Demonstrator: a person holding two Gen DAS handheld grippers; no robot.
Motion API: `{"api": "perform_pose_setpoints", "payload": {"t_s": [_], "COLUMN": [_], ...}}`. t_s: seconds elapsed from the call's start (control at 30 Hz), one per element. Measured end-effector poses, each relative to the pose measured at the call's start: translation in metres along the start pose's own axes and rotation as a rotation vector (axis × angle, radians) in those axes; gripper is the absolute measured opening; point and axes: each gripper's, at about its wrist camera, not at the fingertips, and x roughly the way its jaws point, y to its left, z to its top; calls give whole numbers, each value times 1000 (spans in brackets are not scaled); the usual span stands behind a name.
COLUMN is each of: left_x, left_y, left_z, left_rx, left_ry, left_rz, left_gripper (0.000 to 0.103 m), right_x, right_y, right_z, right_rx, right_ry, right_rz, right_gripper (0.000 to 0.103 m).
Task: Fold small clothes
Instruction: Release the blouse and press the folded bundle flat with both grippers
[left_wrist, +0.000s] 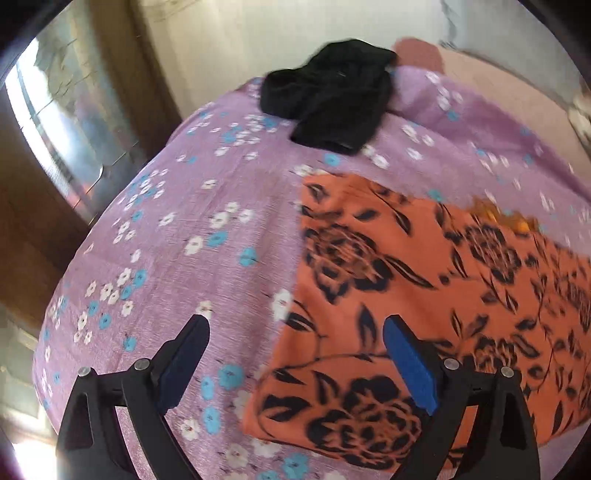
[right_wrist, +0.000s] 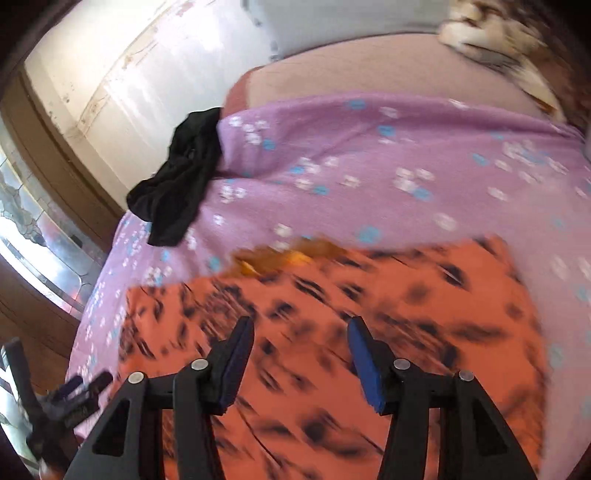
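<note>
An orange cloth with black flower print (left_wrist: 424, 295) lies flat on the purple flowered bedsheet (left_wrist: 184, 221). It also fills the near half of the right wrist view (right_wrist: 332, 332), blurred. A yellow-brown edge (right_wrist: 273, 260) shows at its far side. My left gripper (left_wrist: 295, 325) is open and empty above the cloth's left edge. My right gripper (right_wrist: 301, 328) is open and empty above the cloth's middle. The left gripper also shows at the lower left of the right wrist view (right_wrist: 85, 387). A crumpled black garment (left_wrist: 328, 96) lies at the sheet's far edge, seen too in the right wrist view (right_wrist: 177, 177).
The bed's left edge drops off toward a wooden frame and a window (left_wrist: 48, 122). A pale wall (right_wrist: 122, 81) stands behind the bed. A pinkish bare mattress or cover (right_wrist: 369, 66) lies beyond the purple sheet.
</note>
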Motion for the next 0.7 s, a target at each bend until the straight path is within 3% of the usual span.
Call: {"api": "perform_pose_setpoints", "payload": {"t_s": [0.1,0.17,0.23,0.4,0.5,0.7], "left_x": [26,29,21,-15,-35,-55], "left_y": [-22,-21,-18,-16,-26,-41], "left_z": [-11,-16,-14,-20,-17,-9], "left_rx": [87,85,61,11,21,30], "left_ry": [100,96,90,-16,-97,-186], "left_rz": [56,65,54,-30,-35,-102], "left_gripper": [95,98,97,97,97,97], "right_x": [-12,-6,-10,-27,-31,2], "right_y": [-33,-52,-53,-42,-29,-8], "right_z": [-32,-51,-52,-43,-40,-42], "right_rx": [39,71,62,62,8,-34], "right_ry": [37,81,52,-3,-27,55], "right_rz": [-47,-34,-23,43,50,21], "right_gripper": [57,54,51,51,51,51]}}
